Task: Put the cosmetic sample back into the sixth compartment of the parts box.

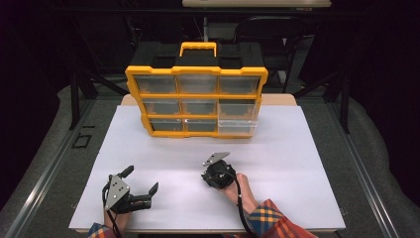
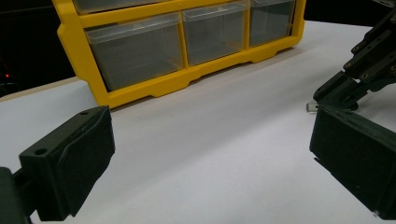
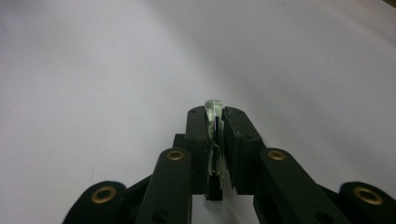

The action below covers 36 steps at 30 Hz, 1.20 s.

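Observation:
My right gripper (image 1: 217, 174) points down at the white table sheet, near its front middle. Its jaws are shut on a small clear piece (image 3: 213, 108) with a rounded tip, which sticks out just past the fingertips of the right gripper (image 3: 214, 116). The same clear tip (image 2: 310, 107) and right gripper (image 2: 359, 70) appear in the left gripper view, close to the sheet. My left gripper (image 1: 142, 179) rests at the front left, open wide, nothing between its jaws. In its own view the left gripper (image 2: 212, 158) faces the organizer.
A yellow organizer (image 1: 196, 94) with several clear drawers stands upright at the back of the white sheet (image 1: 297, 163); its frame (image 2: 154, 86) fills the top of the left gripper view. Its bottom right drawer (image 1: 237, 124) sits pulled out a little. Dark chairs stand behind.

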Tool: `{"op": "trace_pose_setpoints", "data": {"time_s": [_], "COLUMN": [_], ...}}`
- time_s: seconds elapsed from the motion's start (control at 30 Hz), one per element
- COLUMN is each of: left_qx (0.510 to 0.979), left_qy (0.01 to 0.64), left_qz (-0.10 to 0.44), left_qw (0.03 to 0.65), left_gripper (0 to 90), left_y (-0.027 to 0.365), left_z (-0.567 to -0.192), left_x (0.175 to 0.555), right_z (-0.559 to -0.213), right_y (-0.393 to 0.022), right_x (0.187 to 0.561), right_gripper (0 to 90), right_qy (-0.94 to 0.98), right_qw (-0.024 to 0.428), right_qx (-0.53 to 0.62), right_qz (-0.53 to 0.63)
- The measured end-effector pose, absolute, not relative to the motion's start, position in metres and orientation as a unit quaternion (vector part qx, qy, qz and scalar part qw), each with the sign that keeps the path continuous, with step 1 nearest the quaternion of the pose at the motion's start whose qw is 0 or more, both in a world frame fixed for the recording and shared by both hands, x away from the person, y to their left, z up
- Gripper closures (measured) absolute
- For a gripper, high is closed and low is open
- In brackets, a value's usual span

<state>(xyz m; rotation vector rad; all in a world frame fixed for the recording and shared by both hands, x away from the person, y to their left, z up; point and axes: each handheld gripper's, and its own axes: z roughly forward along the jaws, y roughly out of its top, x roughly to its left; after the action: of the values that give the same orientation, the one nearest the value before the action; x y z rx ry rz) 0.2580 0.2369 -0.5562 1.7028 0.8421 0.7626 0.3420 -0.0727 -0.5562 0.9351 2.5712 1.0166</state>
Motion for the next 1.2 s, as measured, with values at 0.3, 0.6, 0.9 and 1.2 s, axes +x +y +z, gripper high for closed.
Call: {"op": "trace_pose_setpoints", "data": {"time_s": [0.3, 0.6, 0.9, 1.2], "left_qx": [0.711, 0.711, 0.712, 0.711], "left_qy": [0.351, 0.352, 0.352, 0.351], "left_qz": [0.318, 0.317, 0.317, 0.322], "left_qw": [0.520, 0.520, 0.519, 0.517], "left_gripper": [0.0, 0.1, 0.1, 0.0], "left_y": [0.237, 0.237, 0.237, 0.237], "left_z": [-0.556, -0.556, -0.556, -0.556], "left_x": [0.258, 0.258, 0.258, 0.258], "right_z": [-0.548, -0.538, -0.534, -0.529], "right_y": [-0.079, -0.091, -0.101, -0.113], "right_x": [0.344, 0.349, 0.352, 0.354], "right_gripper": [80.7, 80.7, 80.6, 80.6], "right_qy": [0.874, 0.876, 0.880, 0.881], "right_qw": [0.108, 0.105, 0.114, 0.117], "right_qx": [0.322, 0.322, 0.320, 0.326], "right_qz": [0.348, 0.343, 0.332, 0.323]}}
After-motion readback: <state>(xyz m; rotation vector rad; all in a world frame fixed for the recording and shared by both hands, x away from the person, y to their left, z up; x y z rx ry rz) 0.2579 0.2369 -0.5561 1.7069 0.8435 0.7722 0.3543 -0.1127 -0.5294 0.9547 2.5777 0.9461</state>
